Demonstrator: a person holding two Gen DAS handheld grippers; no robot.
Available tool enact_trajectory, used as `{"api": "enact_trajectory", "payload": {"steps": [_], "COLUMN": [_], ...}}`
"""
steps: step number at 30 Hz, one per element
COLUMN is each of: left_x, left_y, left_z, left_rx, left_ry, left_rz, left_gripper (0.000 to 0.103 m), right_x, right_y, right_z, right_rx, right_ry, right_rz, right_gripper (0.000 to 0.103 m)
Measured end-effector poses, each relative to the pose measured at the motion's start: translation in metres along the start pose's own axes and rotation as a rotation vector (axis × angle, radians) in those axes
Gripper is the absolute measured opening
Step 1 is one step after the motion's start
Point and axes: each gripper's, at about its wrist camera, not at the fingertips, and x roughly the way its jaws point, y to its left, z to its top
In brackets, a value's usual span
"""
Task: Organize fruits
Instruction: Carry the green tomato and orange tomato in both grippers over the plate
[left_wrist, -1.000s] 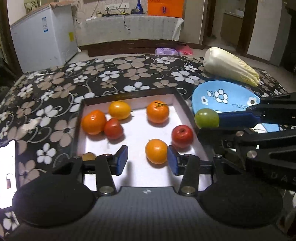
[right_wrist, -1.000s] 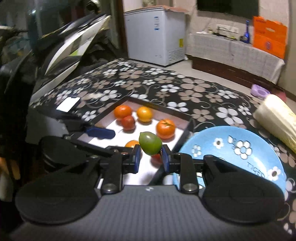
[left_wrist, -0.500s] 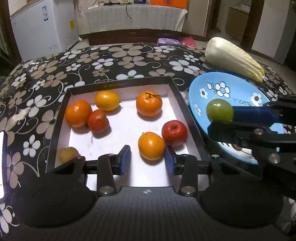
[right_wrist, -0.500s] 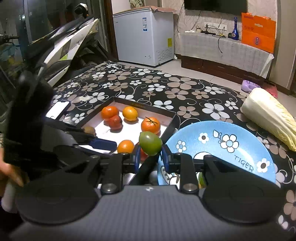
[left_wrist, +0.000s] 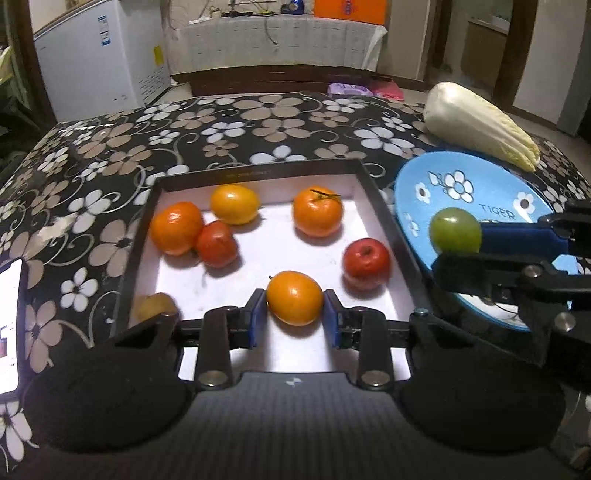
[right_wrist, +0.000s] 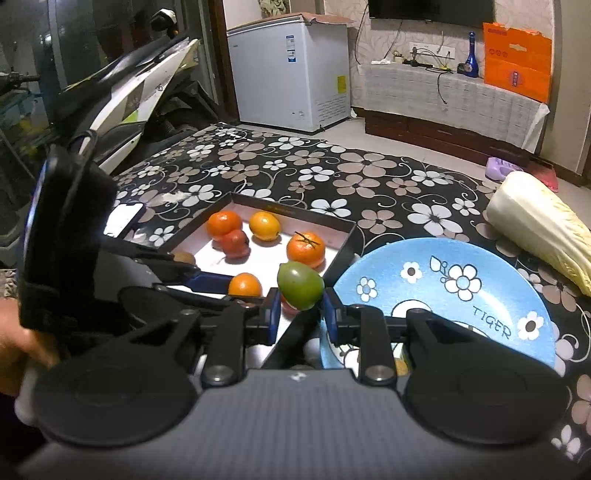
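Fruits were spread over a dark-rimmed tray (left_wrist: 384, 206) on the floral tablecloth (left_wrist: 258, 122), with a blue plate (left_wrist: 461, 184) just to its right and a cabbage (left_wrist: 476, 125) beyond the plate. An orange fruit (left_wrist: 294, 302) near the tray's front edge was enclosed by the left gripper (left_wrist: 294, 318), whose blue pads were narrowed to both its sides. A green fruit (right_wrist: 300, 285) was clamped in the right gripper (right_wrist: 300, 314) and held above the tray's right rim, beside the plate. A red apple (left_wrist: 366, 263) was seen just right of the orange fruit.
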Motion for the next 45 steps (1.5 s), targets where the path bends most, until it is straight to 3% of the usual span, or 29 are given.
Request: {"api": "enact_trajectory", "payload": {"steps": [8,23,33,45], "left_x": [-0.010,-0.021,-0.033,-0.043], "left_y": [0.011,0.008,-0.011,-0.056], "left_z": [-0.002,0.003,0.010,0.018], "left_rx": [-0.006,-0.009,0.008,0.070], "left_ry": [-0.008,-0.043,-0.093,-0.155], "left_rz": [0.018,0.041,0.003,-0.110], "left_gripper": [0.038,0.038,0.038,0.038], "right_x": [0.005,0.004,-0.007,-0.022], "right_y": [0.003,-0.006,-0.037,-0.086], "right_z": [0.001,0.006,0.004,-0.010], "right_rx": [0.008,0.083,0.140,0.256], "right_ry": [0.008,0.010,-0.002,0.007], "right_rz": [-0.015,-0.124,-0.267,-0.397], "right_gripper": [0.028,0.028,0.028,0.028]}}
